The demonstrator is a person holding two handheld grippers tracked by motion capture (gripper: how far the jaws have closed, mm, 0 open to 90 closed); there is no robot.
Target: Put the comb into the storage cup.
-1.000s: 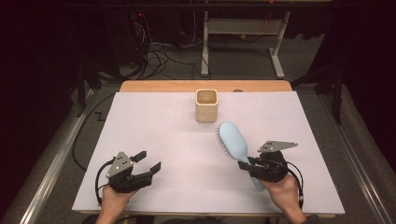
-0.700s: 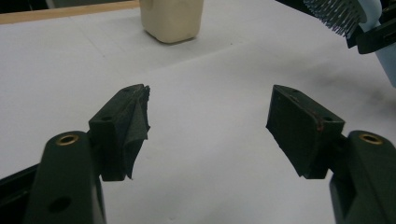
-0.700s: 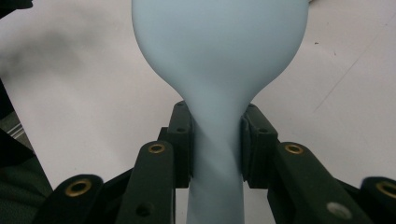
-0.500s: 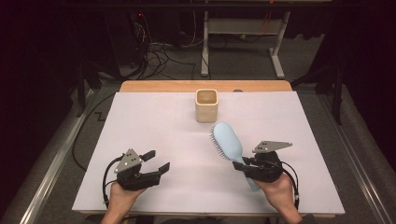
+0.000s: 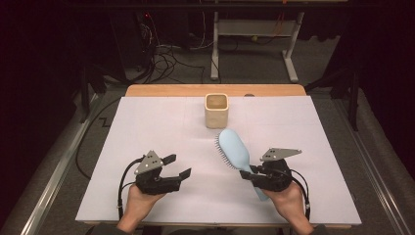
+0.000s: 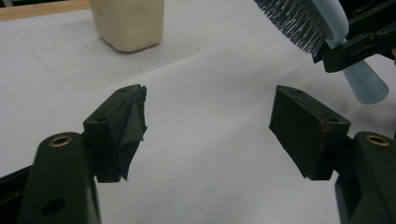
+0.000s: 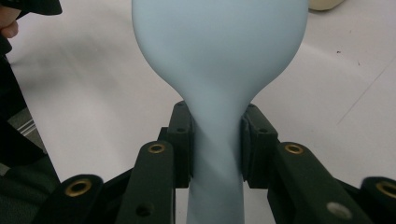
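Hairbrush [image 5: 234,150] — pale blue, clamped at the neck of its handle by the right claw [image 5: 249,174], lifted off the white worktop [image 5: 303,127] on the person's right side. Paddle head tilted up and away toward the far edge, bristles turned leftward, toward the other hand. Handle end poking out below the grip, over the right hand [image 5: 288,198]. Seen from the right gripper view: smooth back of the hairbrush [image 7: 219,56] rising between both pads, each pad pressed flat against the narrow neck, one on either side.

Cream square cup [image 5: 216,110] upright near the far middle of the worktop, mouth open to the top, just beyond the brush head and apart from it.

Left claw [image 5: 177,166] released, held low over the near left of the worktop in the left hand [image 5: 139,200], pointing toward the middle. Jaws just been spreading wider, with bare white sheet between them and no contact with anything. From the left gripper view: both black pads [image 6: 123,128] well apart, the cup [image 6: 128,23] at upper left, the bristled head [image 6: 292,21] and the right claw's grip at upper right — well clear of the left claw.

Black cables trailing from both claws back along the wrists.
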